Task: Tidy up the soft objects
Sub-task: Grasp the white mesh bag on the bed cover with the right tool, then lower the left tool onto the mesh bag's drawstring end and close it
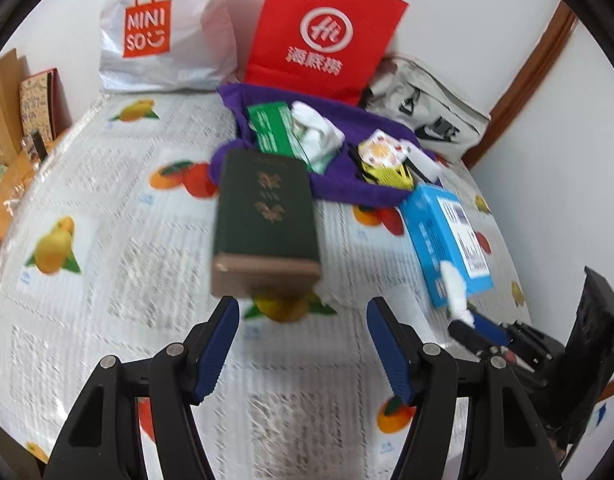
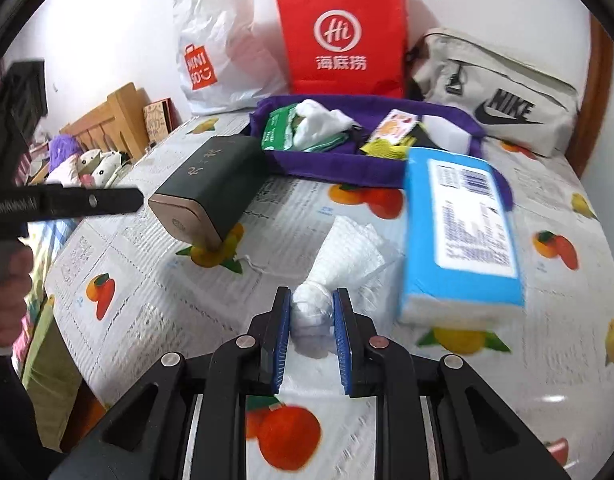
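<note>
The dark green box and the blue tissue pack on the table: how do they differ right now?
The dark green box is rigid, with a tan end cap and gold characters; the blue tissue pack is soft, with a white printed label. A white tissue trails beside the pack, its bunched end pinched by the right gripper; nothing touches the box, which lies ahead of the open left gripper. Both lie flat on the fruit-print tablecloth.
</note>
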`<action>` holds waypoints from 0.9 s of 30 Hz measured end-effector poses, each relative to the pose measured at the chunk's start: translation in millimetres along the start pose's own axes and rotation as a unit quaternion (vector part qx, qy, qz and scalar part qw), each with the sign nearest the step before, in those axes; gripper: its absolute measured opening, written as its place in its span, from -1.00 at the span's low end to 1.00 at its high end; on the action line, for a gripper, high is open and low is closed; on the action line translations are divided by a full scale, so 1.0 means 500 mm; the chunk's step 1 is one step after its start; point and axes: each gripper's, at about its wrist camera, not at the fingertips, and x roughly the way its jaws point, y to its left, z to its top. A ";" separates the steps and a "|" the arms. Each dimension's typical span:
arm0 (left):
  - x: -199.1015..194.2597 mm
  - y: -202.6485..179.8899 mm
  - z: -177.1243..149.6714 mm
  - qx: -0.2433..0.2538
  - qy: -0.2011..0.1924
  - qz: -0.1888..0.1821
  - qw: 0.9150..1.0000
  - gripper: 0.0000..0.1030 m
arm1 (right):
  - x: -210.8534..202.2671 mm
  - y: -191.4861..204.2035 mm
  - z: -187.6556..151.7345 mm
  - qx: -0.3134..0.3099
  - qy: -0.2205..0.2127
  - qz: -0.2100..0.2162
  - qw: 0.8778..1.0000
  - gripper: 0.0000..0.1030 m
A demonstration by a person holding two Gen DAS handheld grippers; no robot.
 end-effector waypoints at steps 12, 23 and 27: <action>0.086 -0.094 -0.078 0.045 0.045 0.004 0.998 0.25 | -0.054 -0.071 -0.097 0.008 -0.001 -0.032 0.999 -0.59; 0.173 -0.143 -0.088 0.025 0.072 -0.003 0.997 0.55 | -0.034 -0.140 -0.147 0.030 0.017 -0.041 0.999 -0.59; 0.194 -0.168 -0.082 0.027 0.081 -0.002 0.996 0.75 | -0.024 -0.161 -0.151 0.042 0.017 -0.037 0.998 -0.59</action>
